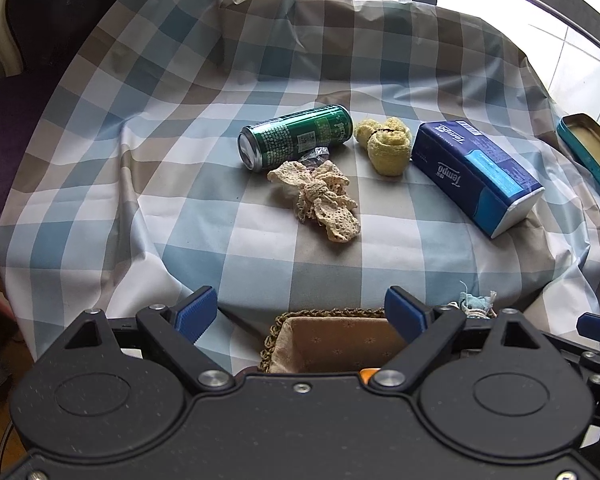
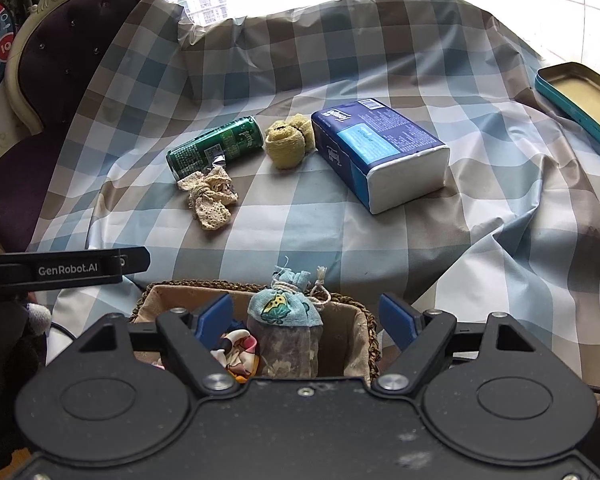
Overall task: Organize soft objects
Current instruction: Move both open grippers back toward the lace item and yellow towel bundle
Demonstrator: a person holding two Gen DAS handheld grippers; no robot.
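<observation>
A beige lace bow (image 1: 320,196) (image 2: 210,196), a rolled yellow cloth (image 1: 386,144) (image 2: 286,142) and a blue tissue pack (image 1: 476,172) (image 2: 380,152) lie on the checked tablecloth. At the near edge stands a woven basket (image 1: 284,320) (image 2: 168,286). It holds a blue-topped drawstring pouch (image 2: 284,312) (image 1: 474,304) and a colourful cloth (image 2: 240,348). My left gripper (image 1: 300,312) hangs open over the basket's left part with nothing between its fingers. My right gripper (image 2: 306,320) is open above the basket. The pouch stands between its fingers, untouched.
A green can (image 1: 296,136) (image 2: 216,146) lies on its side touching the lace bow. A teal tin lid (image 1: 592,152) (image 2: 580,96) rests at the right edge. A purple chair (image 2: 60,60) stands behind on the left. The cloth is rumpled towards the right.
</observation>
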